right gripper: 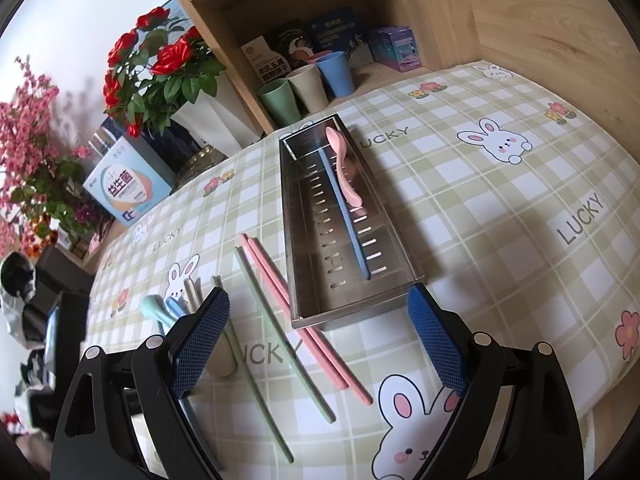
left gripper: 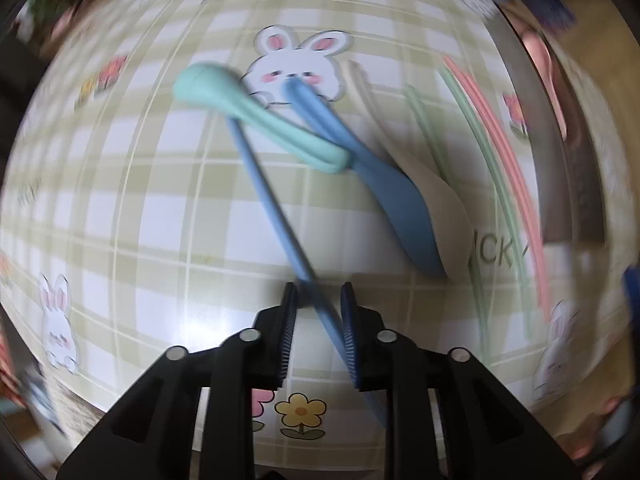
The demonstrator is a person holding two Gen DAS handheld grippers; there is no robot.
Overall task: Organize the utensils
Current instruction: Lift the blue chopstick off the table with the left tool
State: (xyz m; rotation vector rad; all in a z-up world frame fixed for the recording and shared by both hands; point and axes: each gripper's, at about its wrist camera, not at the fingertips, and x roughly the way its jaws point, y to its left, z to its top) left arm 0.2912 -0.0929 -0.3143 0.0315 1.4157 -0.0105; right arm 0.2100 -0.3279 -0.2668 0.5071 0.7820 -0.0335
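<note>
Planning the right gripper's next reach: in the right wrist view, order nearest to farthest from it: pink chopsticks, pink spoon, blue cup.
1. pink chopsticks: on the cloth between the right gripper's fingers, left of the metal tray.
2. pink spoon: inside the tray, far end.
3. blue cup: beyond the tray, in the shelf opening.

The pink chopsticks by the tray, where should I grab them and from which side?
Grip the pink chopsticks mid-length, from straight above, jaws across both sticks. They lie flat, side by side; the tray crowds one side and the green chopsticks the other.
</note>
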